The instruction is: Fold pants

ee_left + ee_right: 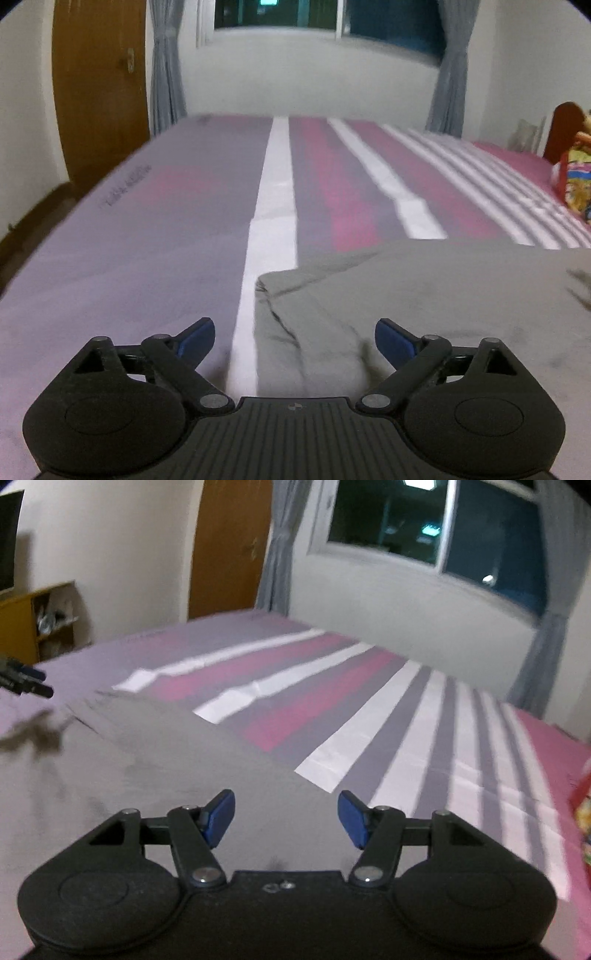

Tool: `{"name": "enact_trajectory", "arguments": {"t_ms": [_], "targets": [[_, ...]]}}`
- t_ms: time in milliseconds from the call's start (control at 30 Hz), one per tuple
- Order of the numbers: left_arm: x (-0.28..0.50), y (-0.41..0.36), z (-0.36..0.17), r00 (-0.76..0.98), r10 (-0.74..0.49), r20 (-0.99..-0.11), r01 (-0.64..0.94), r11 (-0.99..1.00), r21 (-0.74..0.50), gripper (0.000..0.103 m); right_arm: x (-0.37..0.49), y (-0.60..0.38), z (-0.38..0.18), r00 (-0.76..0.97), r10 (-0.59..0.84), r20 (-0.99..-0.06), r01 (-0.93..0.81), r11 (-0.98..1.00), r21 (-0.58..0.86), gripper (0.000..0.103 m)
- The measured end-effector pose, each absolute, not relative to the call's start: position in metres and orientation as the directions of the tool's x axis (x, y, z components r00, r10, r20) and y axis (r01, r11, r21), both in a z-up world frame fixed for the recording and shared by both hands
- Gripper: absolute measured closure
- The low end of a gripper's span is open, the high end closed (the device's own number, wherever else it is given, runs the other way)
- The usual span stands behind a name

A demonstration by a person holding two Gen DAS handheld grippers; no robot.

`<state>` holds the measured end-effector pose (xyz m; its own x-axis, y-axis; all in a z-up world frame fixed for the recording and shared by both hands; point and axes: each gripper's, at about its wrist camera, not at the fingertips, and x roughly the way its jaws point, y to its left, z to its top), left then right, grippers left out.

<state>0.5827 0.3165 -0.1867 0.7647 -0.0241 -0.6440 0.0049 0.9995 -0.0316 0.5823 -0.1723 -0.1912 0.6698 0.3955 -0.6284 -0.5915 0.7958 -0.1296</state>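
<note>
Grey pants (424, 295) lie flat on a striped bed sheet (155, 236). In the left wrist view their left end, with a creased fold, lies just ahead of my left gripper (294, 341), which is open and empty above it. In the right wrist view the pants (155, 760) spread to the left and under my right gripper (286, 818), which is open and empty above the cloth's far edge. The left gripper's fingertips (27, 681) show at the left edge of the right wrist view.
The bed sheet (369, 716) has purple, pink and white stripes. A colourful bag or toy (576, 181) sits at the bed's right side. A wooden door (99, 92), curtains (448, 74) and a window (424, 520) lie beyond the bed. A shelf (40, 620) stands at the left.
</note>
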Motion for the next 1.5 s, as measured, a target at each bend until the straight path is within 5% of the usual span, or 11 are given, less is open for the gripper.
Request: {"name": "enact_trajectory", "arguments": {"t_ms": [300,467,533,567,633,1100,1300,1367,1500], "targets": [[0.685,0.334,-0.244,0.634,-0.146,-0.759,0.106,0.989,-0.102,0.016,0.672,-0.158,-0.264,0.513,0.332,-0.792,-0.697,0.7,-0.158,0.036],[0.711,0.314,-0.254,0.62,-0.111,-0.777,0.127,0.991,-0.041,0.021,0.687,-0.175,-0.269,0.387,0.39,-0.835,-0.736,0.677,-0.025,0.033],[0.715,0.308,-0.252,0.621,-0.133,-0.772,0.133,0.989,-0.064,0.064,0.687,-0.18,-0.267,0.329,0.429,-0.841,-0.754,0.655,0.04,0.066],[0.714,0.307,-0.249,0.619,-0.142,-0.772,0.136,0.988,-0.073,0.073,0.683,-0.18,-0.265,0.33,0.427,-0.842,-0.757,0.653,0.035,0.097],[0.715,0.291,-0.243,0.617,-0.112,-0.779,0.162,0.987,-0.014,0.084,0.666,-0.178,-0.258,0.377,0.398,-0.836,-0.758,0.652,-0.032,0.099],[0.515,0.296,-0.135,0.871,-0.253,-0.422,0.291,0.956,0.025,0.084,0.396,-0.209,-0.128,0.718,0.444,-0.536,-0.676,0.629,-0.385,0.099],[0.442,0.282,-0.196,0.811,-0.173,-0.559,0.232,0.972,0.035,0.08,0.313,-0.218,-0.181,0.673,0.415,-0.612,-0.668,0.697,-0.26,0.094],[0.43,0.278,-0.207,0.805,-0.136,-0.577,0.173,0.985,0.008,0.068,0.31,-0.22,-0.213,0.594,0.351,-0.724,-0.646,0.744,-0.17,0.087],[0.4,0.281,-0.212,0.767,-0.035,-0.64,0.107,0.991,0.074,0.041,0.278,-0.241,-0.191,0.646,0.354,-0.676,-0.554,0.827,-0.096,0.073]]}}
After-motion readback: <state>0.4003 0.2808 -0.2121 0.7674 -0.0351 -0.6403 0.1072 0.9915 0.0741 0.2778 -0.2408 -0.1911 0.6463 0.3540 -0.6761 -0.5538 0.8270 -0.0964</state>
